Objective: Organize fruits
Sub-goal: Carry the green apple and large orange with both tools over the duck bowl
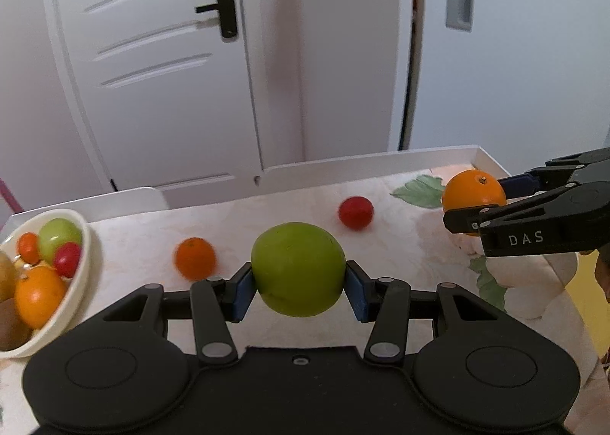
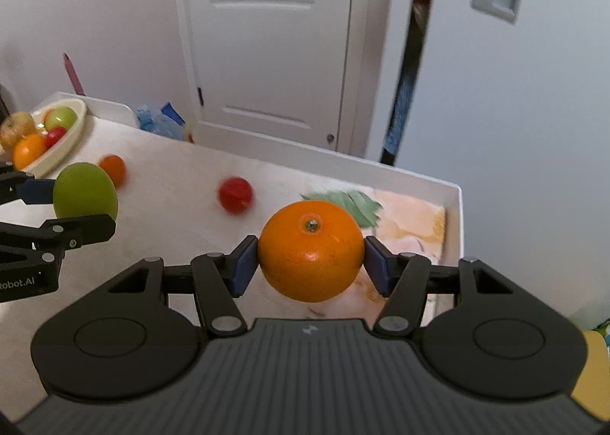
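- Left claw [image 1: 298, 282] is clamped on the green apple [image 1: 298, 269], blue pads [image 1: 244, 292] on both sides at the widest part. Apple is off the counter [image 1: 400, 244], w/ bare surface showing under it.
- Right claw [image 2: 310, 261] is clamped on the big orange [image 2: 310, 250], stem end up. Orange is lifted too, over the far-right part of the counter near the leaf print [image 2: 349, 202].
- Bowl [image 1: 82, 263] sits at the far-left edge, already holding an orange, a green apple, red fruit and some brown ones. It looks fairly full.
- Loose on the counter: small orange [image 1: 195, 257], between bowl and the held apple; red fruit [image 1: 355, 212], farther back, mid-counter.
- Step in hand, my read: carry both held fruits to the bowl. The apple goes first, since the left claw is much nearer.
- Doing it well:
  - Keep the apple high enough to clear the bowl rim and the small orange in the path.
  - Go down over a gap in the pile, not on top of a round fruit, or it may roll out.
  - Part the claw only once the apple is low and resting; dropping could bounce others out.
  - Hold the right claw back till the left pulls clear, so the 2 don't collide over the bowl.
  - Both fruits are smooth and round, so avoid quick tilts or they may slip from the pads.
- Both views are blurry at the loose fruits, so exact types are unclear.
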The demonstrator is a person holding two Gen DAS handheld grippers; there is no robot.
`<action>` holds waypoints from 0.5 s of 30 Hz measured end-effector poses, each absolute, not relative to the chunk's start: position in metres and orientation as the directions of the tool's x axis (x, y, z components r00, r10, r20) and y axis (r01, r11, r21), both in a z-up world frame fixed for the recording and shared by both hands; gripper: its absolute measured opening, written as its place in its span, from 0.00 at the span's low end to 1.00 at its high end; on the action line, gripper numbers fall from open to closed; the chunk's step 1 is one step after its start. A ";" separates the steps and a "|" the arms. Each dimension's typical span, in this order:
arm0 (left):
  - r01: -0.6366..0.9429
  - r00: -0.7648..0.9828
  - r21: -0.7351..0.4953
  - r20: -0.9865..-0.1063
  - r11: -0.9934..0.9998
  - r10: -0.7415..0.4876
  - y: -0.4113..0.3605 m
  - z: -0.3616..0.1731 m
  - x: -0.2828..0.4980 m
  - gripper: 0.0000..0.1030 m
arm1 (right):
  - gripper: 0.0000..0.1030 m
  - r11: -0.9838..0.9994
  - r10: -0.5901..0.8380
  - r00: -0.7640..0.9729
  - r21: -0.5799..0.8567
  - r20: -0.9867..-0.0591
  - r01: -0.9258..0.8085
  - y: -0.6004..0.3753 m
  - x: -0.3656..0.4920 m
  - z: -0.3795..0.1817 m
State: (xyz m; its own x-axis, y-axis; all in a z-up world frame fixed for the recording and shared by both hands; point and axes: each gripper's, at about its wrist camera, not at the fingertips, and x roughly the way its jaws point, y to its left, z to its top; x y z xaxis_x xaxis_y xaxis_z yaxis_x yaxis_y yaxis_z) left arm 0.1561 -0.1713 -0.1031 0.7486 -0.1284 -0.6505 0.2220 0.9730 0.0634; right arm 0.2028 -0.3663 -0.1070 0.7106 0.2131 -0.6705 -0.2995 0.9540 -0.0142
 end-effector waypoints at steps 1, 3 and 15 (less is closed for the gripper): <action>0.211 0.754 0.061 -0.646 0.976 -0.122 -0.167 -0.099 0.153 0.52 | 0.72 0.952 0.223 0.711 -0.009 -0.667 -0.307 -0.362 0.201 -0.103; 0.188 0.763 0.055 -0.637 0.981 -0.110 -0.159 -0.090 0.147 0.52 | 0.72 0.947 0.241 0.711 0.000 -0.661 -0.321 -0.354 0.199 -0.095; 0.097 0.810 0.054 -0.585 0.994 -0.047 -0.087 -0.043 0.128 0.52 | 0.72 0.911 0.348 0.702 0.046 -0.622 -0.410 -0.271 0.188 -0.048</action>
State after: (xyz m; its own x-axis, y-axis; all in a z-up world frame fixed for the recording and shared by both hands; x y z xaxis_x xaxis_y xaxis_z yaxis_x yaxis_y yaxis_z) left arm 0.1284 -0.0868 -0.0434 0.8098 -0.0471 -0.5848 0.0967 0.9939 0.0539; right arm 0.1878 -0.2708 -0.0480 0.7018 0.3475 -0.6219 -0.4099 0.9109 0.0464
